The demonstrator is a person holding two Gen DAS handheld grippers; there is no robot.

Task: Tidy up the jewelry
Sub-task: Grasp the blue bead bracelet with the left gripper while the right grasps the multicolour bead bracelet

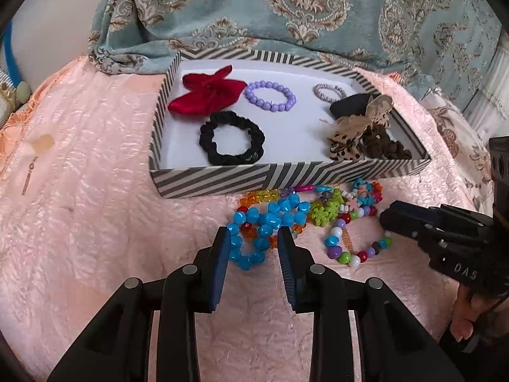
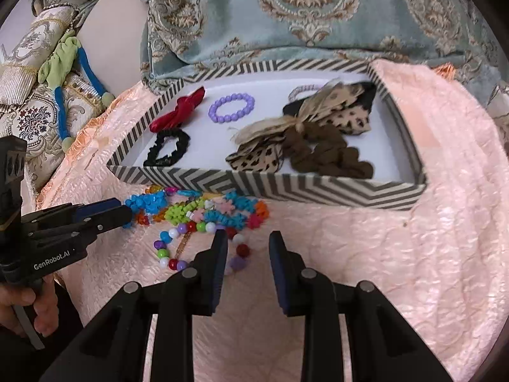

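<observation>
Left wrist view: box (image 1: pixel 216 180) half filled, beads (image 1: pixel 267 222) at twelve o'clock; our left tongs (image 1: pixel 254 238) and right tongs (image 2: pixel 248 242) open, empty.

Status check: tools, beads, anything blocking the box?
Left tool open, straddling blue bead bracelet. Right tool open, empty, over multicolour bead strand. Striped box unobstructed.

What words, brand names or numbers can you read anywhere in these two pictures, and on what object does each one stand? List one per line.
"GenRobot.AI": white letters on the black body of the left gripper, seen from the right wrist camera.
"DAS": white letters on the black body of the right gripper, seen from the left wrist camera; it may be cut off.
No readable text on the striped box or the beads.
</observation>
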